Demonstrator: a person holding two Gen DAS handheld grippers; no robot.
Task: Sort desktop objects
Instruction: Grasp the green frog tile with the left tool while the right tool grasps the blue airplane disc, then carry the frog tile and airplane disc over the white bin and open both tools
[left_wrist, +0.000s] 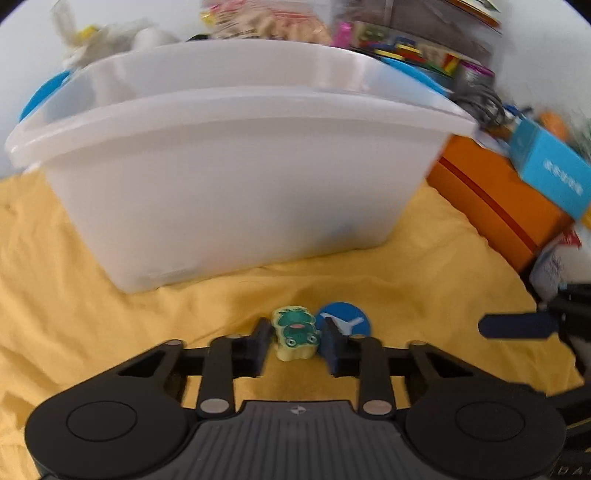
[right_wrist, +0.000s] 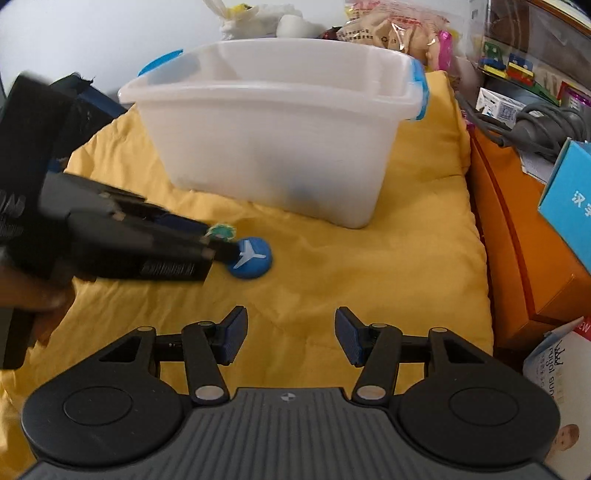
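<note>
Left wrist view
Left gripper (left_wrist: 295, 345): low over the yellow cloth (left_wrist: 110, 314), its blue pads on either side of a small frog eraser (left_wrist: 295, 338).
Grip: the pads sit close against the eraser's sides, but a slight gap seems to show on the left, so I cannot tell whether it is clamped.
Blue disc (left_wrist: 345, 317): round, with a white aeroplane on it, lying on the cloth just right of the eraser, partly behind the right pad.
White bin (left_wrist: 240, 177): large translucent tub with blue handles, standing on the cloth beyond the eraser.
Orange box (left_wrist: 495, 206): right of the bin, with a light-blue carton (left_wrist: 550, 170) on top.
Right gripper (left_wrist: 517, 325): one dark finger pokes in at the right edge.

Right wrist view
Right gripper (right_wrist: 291, 334): jaws spread wide with nothing between them, hovering over bare cloth (right_wrist: 369, 277).
Left gripper (right_wrist: 221, 245): reaches in from the left, tips down at the frog eraser (right_wrist: 221, 232) and touching the blue disc (right_wrist: 251, 258).
White bin (right_wrist: 280, 147): behind both items, apart from them.
Orange box (right_wrist: 517, 240): along the cloth's right edge.
</note>
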